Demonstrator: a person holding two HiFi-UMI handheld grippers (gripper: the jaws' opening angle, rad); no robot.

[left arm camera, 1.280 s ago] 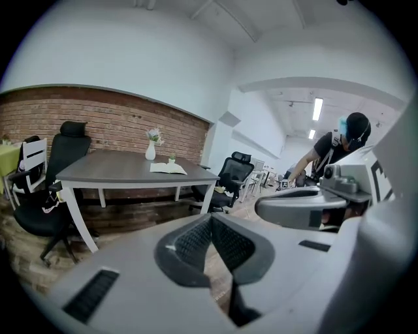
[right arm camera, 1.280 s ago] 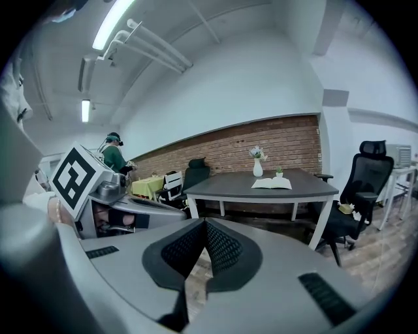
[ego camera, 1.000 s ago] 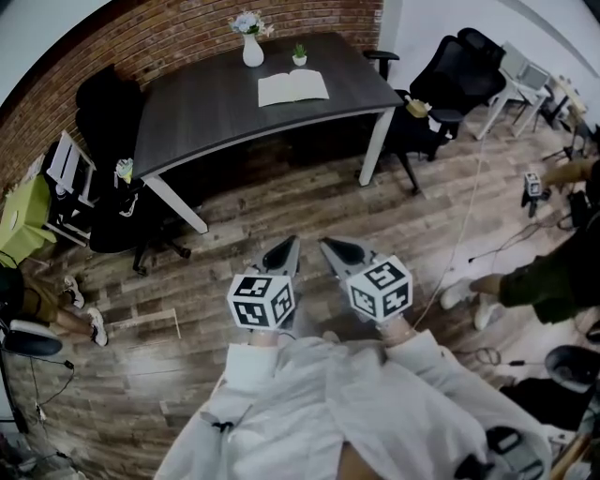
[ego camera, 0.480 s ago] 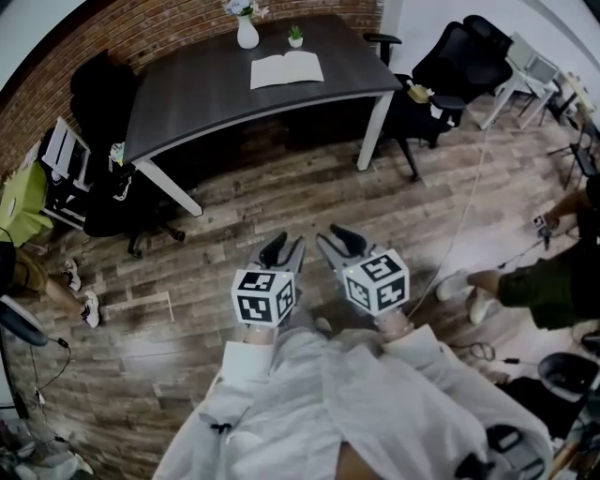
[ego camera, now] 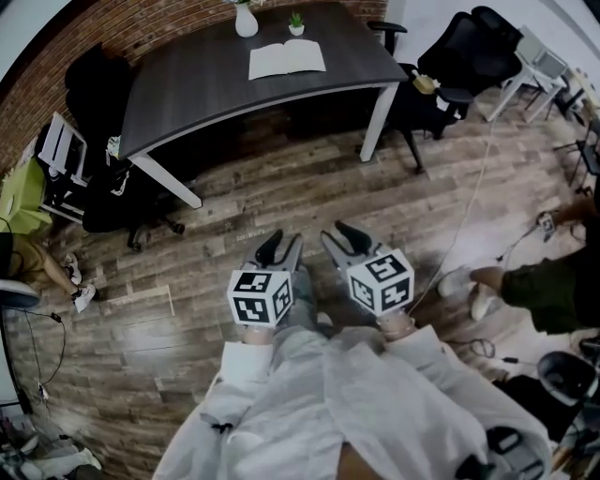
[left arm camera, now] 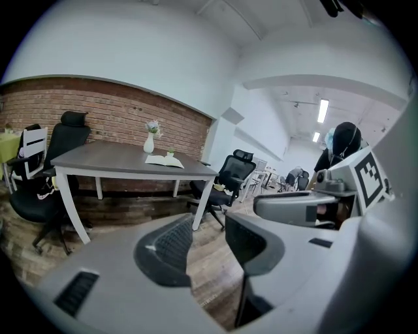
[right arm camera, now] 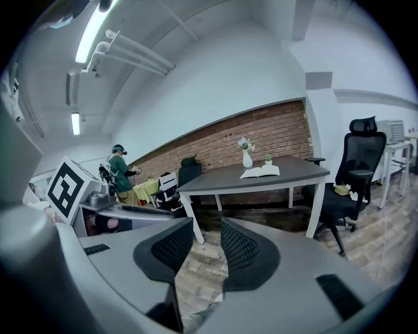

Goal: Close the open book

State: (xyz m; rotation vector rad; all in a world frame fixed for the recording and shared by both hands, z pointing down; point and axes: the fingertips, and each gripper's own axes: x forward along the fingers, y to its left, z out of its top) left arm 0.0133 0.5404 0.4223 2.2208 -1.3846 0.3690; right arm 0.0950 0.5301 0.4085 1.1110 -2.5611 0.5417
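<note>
The open book (ego camera: 287, 59) lies flat with pale pages on the dark grey table (ego camera: 187, 94) at the far side of the room; it also shows small in the left gripper view as the book (left arm camera: 164, 160) and in the right gripper view as the book (right arm camera: 260, 171). My left gripper (ego camera: 279, 248) and right gripper (ego camera: 340, 234) hang side by side over the wooden floor, far short of the table. Both have just been opening, and both stand open with nothing between their jaws.
A white vase (ego camera: 246, 19) and a small potted plant (ego camera: 296, 23) stand behind the book. Black office chairs (ego camera: 459, 66) flank the table's right end, another chair (ego camera: 112, 202) its left. A cable (ego camera: 469, 206) runs over the floor; a person (ego camera: 553, 286) stands at the right.
Both grippers went from shut to open. They sank a little, and the table slid up toward the top of the head view.
</note>
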